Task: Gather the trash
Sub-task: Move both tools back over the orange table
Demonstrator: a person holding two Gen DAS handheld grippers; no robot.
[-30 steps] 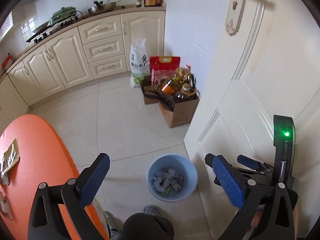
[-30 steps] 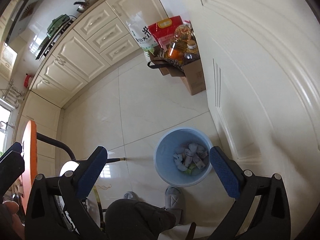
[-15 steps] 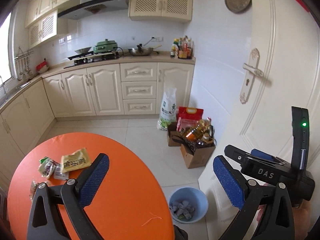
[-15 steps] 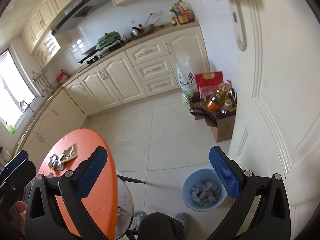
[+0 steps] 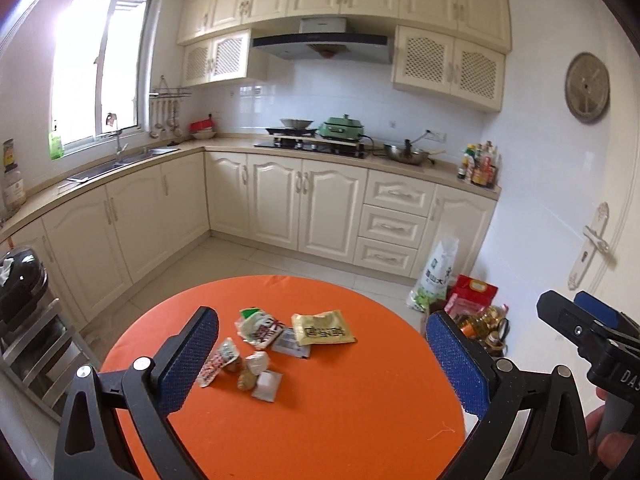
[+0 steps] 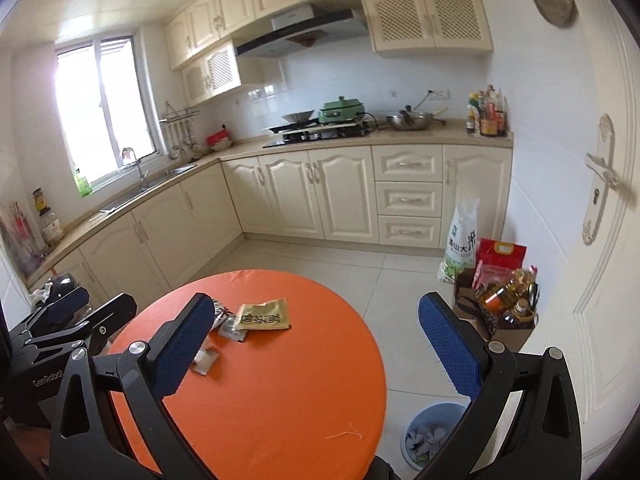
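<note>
- Trash [image 5: 264, 344] lies in a small heap on the round orange table [image 5: 320, 420], a bit left of the middle; the table is the biggest thing near the grippers and is bare apart from the heap and one loose thread by its near edge
- bin [image 6: 430, 440], blue and round, stands on the floor below the right side of the table; it already has crumpled bits in it, so I think some of the job is done and more is left
- left gripper [image 5: 320, 356] hangs over the near part of the table with its blue pads wide apart and nothing between them; the heap sits just past its left pad
- right gripper [image 6: 316, 344] is also spread wide and holds nothing; it hangs over the table's right half, with the bin down to its right
- yellow packet [image 5: 323, 328] is the biggest piece, flat, on the right of the heap and nearest the right gripper
- small wrappers [image 5: 224, 360] and a white square [image 5: 267, 386] lie close together, some touching; these are the littlest pieces
- step now, I think: reaching for the next piece; the next move needs one gripper to go down low, get its pads on both sides of one thin piece, then close; flat pieces may slip, so an edge that sticks up is best
</note>
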